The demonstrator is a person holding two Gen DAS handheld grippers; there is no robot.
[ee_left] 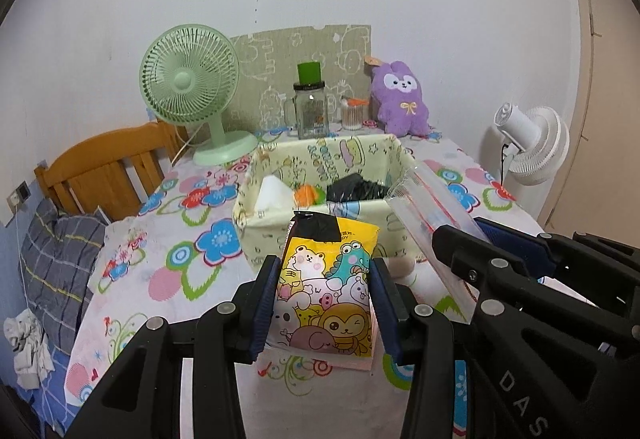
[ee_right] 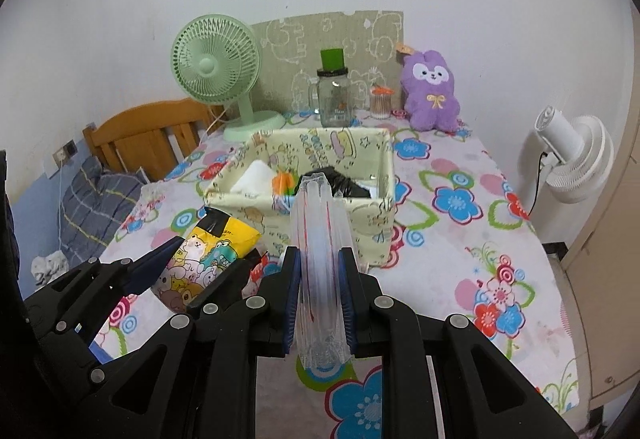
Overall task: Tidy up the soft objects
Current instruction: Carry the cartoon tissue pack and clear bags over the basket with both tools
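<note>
2 grippers | L gripper clamps yellow cartoon-animal pack | R gripper clamps clear ribbed pouch

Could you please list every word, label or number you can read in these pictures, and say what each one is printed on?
"DAS": white letters on the right claw's black body, cut off by the picture edge.
Yellow cartoon packet: small print by its black top strip, too small to read.
Fabric storage box: lettering inside its back wall, too blurred.
Glass jar: label unreadable.

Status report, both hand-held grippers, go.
Left hand-held gripper shut on cartoon packet. Right hand-held gripper shut on clear plastic pack, both just short of fabric bin. Nothing between.
</note>
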